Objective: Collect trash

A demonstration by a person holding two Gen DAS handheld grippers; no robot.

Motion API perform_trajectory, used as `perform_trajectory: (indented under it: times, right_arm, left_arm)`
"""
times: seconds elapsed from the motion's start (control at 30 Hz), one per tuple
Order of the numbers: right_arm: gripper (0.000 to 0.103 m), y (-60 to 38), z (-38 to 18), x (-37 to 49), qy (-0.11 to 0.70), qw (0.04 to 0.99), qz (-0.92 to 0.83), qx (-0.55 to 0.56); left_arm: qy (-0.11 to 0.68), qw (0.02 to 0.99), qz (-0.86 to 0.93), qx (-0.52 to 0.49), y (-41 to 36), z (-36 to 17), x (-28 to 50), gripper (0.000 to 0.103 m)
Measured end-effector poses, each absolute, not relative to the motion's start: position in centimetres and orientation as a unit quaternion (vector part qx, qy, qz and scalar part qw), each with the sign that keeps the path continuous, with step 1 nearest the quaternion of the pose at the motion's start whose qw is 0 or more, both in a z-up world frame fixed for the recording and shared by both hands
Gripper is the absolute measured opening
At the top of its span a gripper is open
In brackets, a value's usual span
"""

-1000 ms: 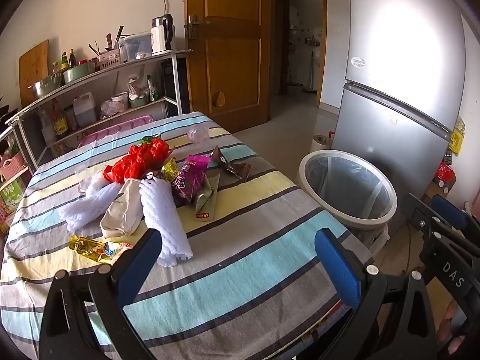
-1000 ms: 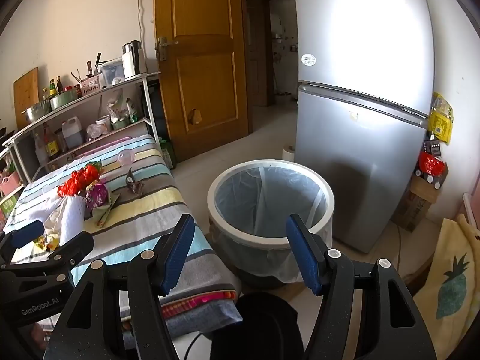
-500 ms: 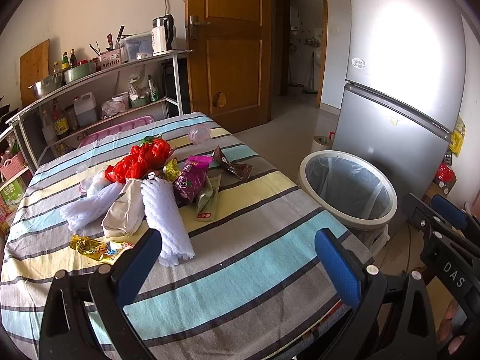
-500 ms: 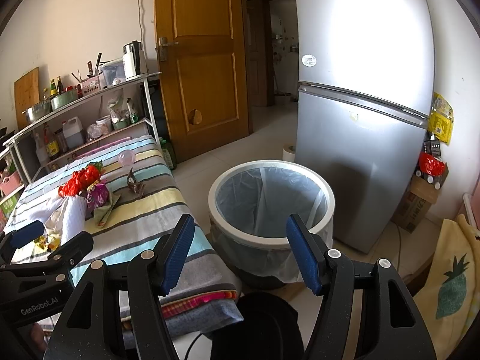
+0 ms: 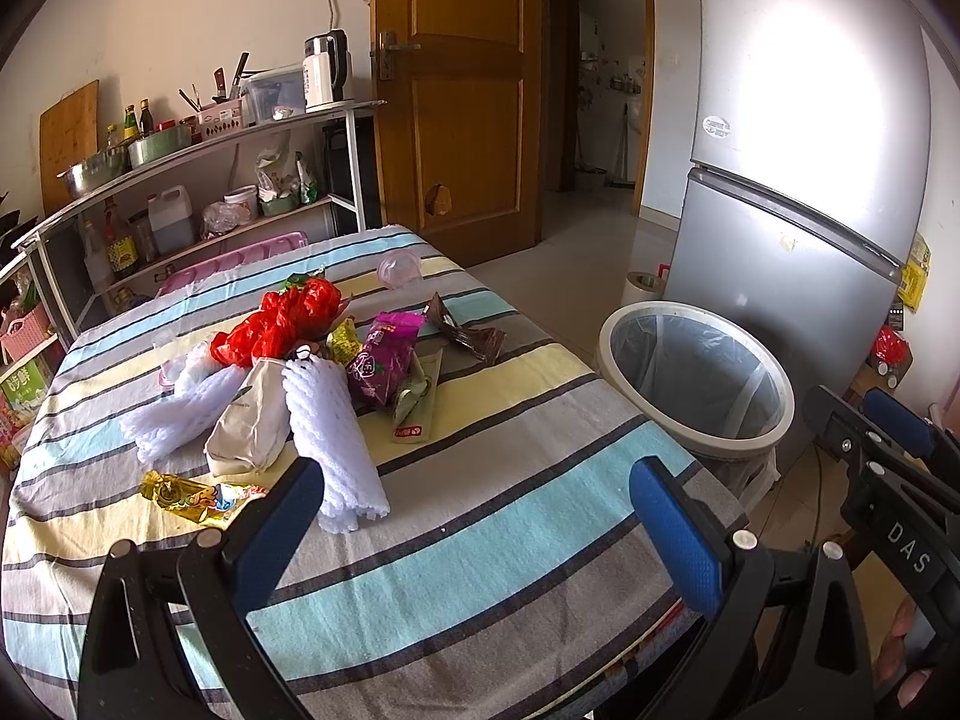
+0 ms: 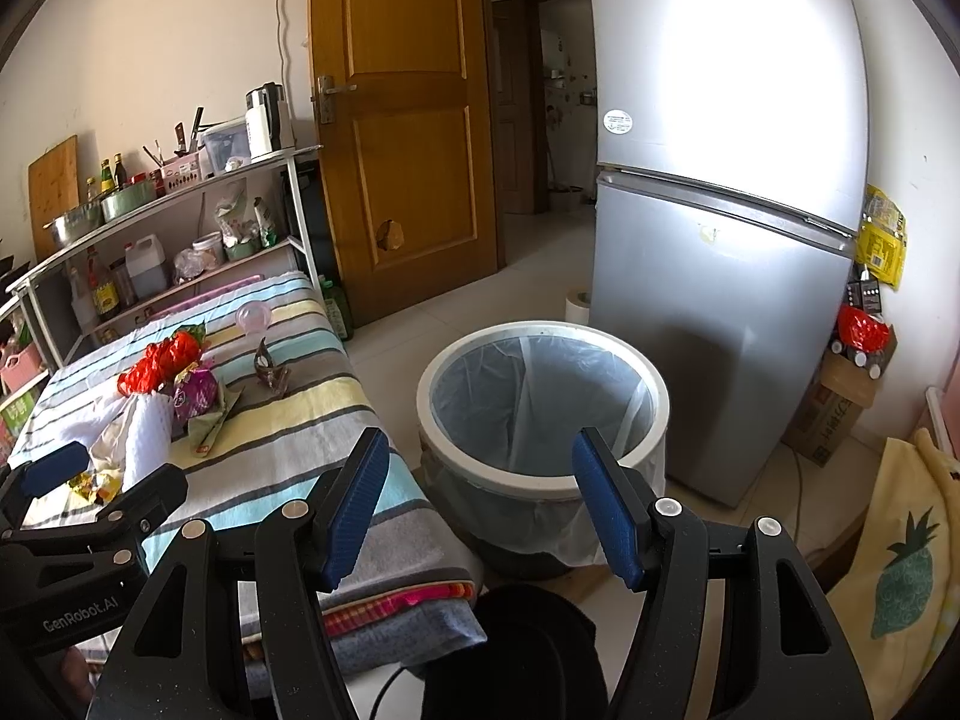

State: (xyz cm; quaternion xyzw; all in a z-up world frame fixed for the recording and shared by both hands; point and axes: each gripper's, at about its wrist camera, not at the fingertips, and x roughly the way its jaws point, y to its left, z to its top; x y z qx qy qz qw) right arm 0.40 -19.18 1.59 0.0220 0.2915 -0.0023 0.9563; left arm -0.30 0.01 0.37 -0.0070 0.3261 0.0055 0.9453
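Almost nothing is moving since the earlier frames. The left gripper (image 5: 474,516) is still hovering released above the striped table (image 5: 480,540), before the trash pile (image 5: 300,378). The right gripper (image 6: 474,504) is staying released, facing the lined bin (image 6: 543,408) beside the table.

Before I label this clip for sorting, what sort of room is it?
Most likely a home kitchen: a tall silver fridge, a metal shelf rack holding bottles, bowls and a kettle, and a striped-cloth table beside a lined white bin.
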Motion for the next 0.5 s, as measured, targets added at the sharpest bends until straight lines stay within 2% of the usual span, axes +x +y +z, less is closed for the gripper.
perform_trajectory:
  times: [0.5]
  right_arm:
    - [0.064,-19.16,1.54,0.44,0.291,0.957,-0.003,0.021]
  left_arm:
    - [0.326,0.945,0.006,-0.007,0.05,0.40,-0.28,0.103]
